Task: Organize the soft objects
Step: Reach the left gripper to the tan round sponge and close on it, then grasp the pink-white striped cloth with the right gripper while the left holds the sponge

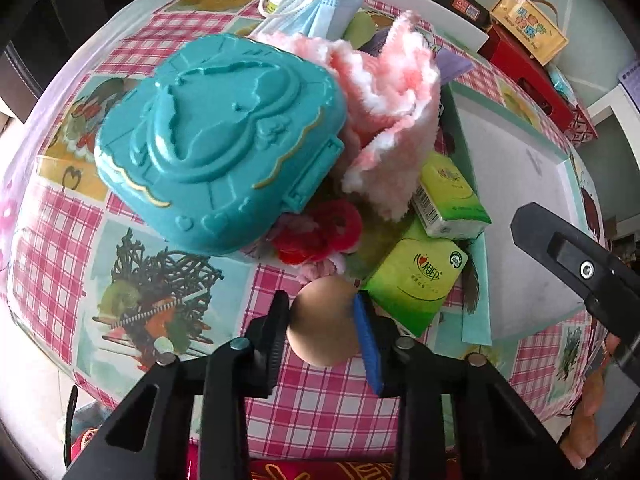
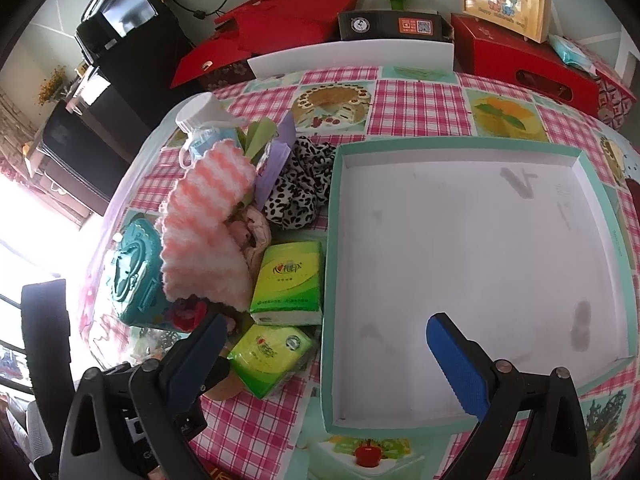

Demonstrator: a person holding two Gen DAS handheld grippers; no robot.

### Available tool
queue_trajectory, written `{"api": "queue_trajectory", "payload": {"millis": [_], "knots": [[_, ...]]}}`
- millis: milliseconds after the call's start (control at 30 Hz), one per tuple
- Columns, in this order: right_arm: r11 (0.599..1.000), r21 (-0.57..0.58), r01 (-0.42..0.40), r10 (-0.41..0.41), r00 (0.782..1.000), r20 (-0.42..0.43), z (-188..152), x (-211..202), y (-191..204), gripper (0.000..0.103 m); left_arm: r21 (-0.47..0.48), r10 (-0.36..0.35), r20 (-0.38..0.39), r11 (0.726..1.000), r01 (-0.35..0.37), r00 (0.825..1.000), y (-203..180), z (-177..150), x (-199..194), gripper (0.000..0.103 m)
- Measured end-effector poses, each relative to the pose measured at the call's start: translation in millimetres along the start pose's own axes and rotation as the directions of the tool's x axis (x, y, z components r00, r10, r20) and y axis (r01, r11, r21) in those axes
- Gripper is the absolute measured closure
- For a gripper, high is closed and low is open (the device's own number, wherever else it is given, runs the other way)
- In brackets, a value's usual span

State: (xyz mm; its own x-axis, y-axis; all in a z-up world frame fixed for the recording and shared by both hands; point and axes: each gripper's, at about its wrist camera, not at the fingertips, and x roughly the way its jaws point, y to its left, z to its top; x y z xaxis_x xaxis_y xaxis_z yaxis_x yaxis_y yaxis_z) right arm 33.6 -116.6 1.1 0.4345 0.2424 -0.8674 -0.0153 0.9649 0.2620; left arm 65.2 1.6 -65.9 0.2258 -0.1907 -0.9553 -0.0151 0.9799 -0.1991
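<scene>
My left gripper [image 1: 322, 316] is shut on a beige egg-shaped sponge [image 1: 322, 326], just above the checked tablecloth at the near edge of a pile. The pile holds a pink-and-white fluffy cloth [image 1: 392, 120], two green tissue packs [image 1: 416, 284], a red scrunchie [image 1: 320, 232] and blue face masks [image 1: 316, 8]. A teal plastic case [image 1: 216, 140] lies tilted on the pile's left side. In the right wrist view my right gripper [image 2: 324, 326] stands open and holds nothing, straddling the near left wall of the white tray [image 2: 460, 152]. A leopard-print cloth [image 2: 300, 192] lies beside that tray.
The tray has teal walls and nothing lies inside it. Red boxes [image 2: 520, 60], a black box [image 2: 392, 24] and a white board [image 2: 352, 56] line the table's far edge. A white bottle [image 2: 200, 112] stands behind the pile.
</scene>
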Motion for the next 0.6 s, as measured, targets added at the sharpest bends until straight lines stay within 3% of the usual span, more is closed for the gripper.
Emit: {"api": "queue_trajectory", "payload": {"millis": [167,600], "knots": [[0.999,-0.037,-0.036,0.037,0.999,0.020,3,1,8,0.008,-0.010,-0.025,0.017,1.000,0.025,1.000,13,-7,-15,0.077],[0.997,-0.067,-0.030,0.032,0.999,0.019,0,7,14,0.009,-0.039,-0.113,0.022,0.993,0.114,0.993,38,-25,-30,0.086]]}}
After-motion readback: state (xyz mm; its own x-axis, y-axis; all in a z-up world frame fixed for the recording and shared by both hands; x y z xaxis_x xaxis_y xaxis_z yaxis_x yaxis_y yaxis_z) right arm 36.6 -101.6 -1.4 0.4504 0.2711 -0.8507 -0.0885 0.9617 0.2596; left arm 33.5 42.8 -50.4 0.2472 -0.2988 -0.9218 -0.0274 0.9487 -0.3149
